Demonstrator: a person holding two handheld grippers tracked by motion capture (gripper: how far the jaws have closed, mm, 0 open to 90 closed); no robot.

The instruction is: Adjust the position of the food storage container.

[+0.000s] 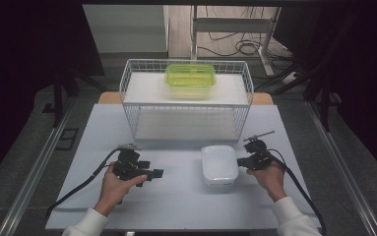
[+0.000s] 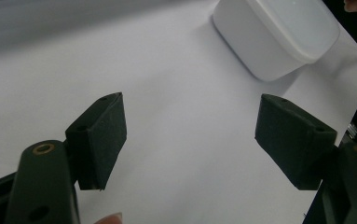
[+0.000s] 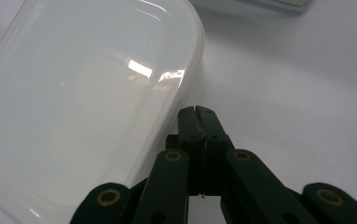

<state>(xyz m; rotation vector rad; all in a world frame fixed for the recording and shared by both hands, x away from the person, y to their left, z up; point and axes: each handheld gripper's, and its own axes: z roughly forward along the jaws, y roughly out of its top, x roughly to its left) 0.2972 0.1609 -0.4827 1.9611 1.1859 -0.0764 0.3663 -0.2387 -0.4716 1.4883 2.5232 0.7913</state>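
Note:
A white lidded container [image 1: 218, 164] rests on the white table [image 1: 176, 196], right of centre. My right gripper [image 1: 240, 161] is shut with nothing between its jaws, tips just beside the container's right edge; in the right gripper view the closed tips [image 3: 198, 112] sit next to the container's rim [image 3: 97, 107]. My left gripper [image 1: 154, 173] is held low at the left, open and empty, pointing toward the container. In the left gripper view its pads [image 2: 106, 135] stand wide apart over bare table, with the container [image 2: 278, 35] farther off.
A white wire basket rack [image 1: 186, 98] stands behind, with a green lidded container [image 1: 190, 78] on its top shelf. Cables trail from both grippers toward the table's front. The table's edges drop off at left and right.

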